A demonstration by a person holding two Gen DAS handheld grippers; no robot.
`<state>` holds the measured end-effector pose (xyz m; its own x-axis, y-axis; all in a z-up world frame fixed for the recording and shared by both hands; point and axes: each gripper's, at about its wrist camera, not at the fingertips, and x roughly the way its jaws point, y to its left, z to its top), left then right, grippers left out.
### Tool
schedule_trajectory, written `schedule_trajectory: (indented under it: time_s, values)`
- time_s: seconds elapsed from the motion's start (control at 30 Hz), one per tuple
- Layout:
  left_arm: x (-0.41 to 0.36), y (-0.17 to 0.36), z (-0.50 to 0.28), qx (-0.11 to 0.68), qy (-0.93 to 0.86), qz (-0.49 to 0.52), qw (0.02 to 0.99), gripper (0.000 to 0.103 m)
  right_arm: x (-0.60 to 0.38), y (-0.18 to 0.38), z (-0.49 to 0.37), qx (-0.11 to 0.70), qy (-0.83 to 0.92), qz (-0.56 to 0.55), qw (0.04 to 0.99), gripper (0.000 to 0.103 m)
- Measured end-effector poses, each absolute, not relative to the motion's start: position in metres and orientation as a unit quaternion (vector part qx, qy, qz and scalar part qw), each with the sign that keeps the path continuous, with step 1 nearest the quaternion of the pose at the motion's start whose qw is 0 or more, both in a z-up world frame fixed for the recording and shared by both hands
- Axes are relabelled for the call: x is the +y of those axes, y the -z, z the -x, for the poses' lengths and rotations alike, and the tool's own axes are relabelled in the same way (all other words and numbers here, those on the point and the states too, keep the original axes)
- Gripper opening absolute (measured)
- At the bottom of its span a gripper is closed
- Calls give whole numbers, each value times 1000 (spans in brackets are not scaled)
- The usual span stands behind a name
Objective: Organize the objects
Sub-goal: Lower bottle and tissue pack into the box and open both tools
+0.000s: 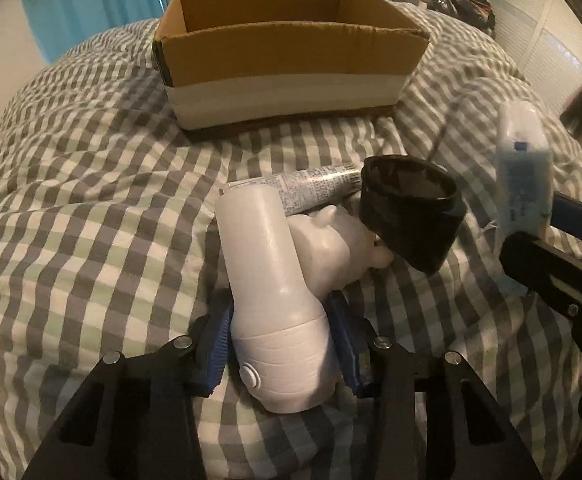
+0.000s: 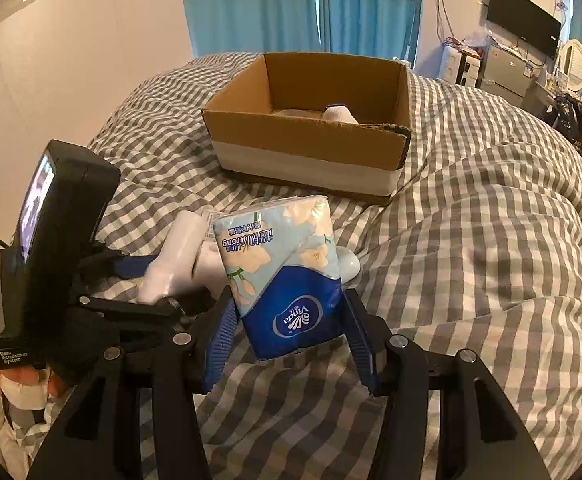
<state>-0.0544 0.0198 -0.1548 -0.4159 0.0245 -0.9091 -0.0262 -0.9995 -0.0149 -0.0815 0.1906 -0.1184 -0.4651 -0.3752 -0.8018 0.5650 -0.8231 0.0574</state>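
Grey-and-white checked bedding carries an open brown cardboard box. Nearer, the left gripper pinches a white plastic hair-dryer-shaped device lying beside a printed tube and black jar. Rightward, the right gripper clamps a blue floral tissue pack, raised above the bedding.

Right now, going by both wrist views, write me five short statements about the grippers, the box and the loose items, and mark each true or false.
1. The right gripper holds a tissue pack. True.
2. The left gripper closes on the black jar. False: it clamps the white bottle; the jar lies free on the checked blanket.
3. The cardboard box is empty. False: a white item lies inside.
4. A printed tube lies behind the white bottle. True.
5. The box lies on its side. False: it sits upright, open-topped.
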Motion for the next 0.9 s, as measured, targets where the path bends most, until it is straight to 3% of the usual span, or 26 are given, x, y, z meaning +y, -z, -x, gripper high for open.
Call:
schedule_trajectory:
  time_s: [0.9]
  values:
    - [28,43,3,25,-911,411,8,46,193,41,33,155,894,-349,236,51]
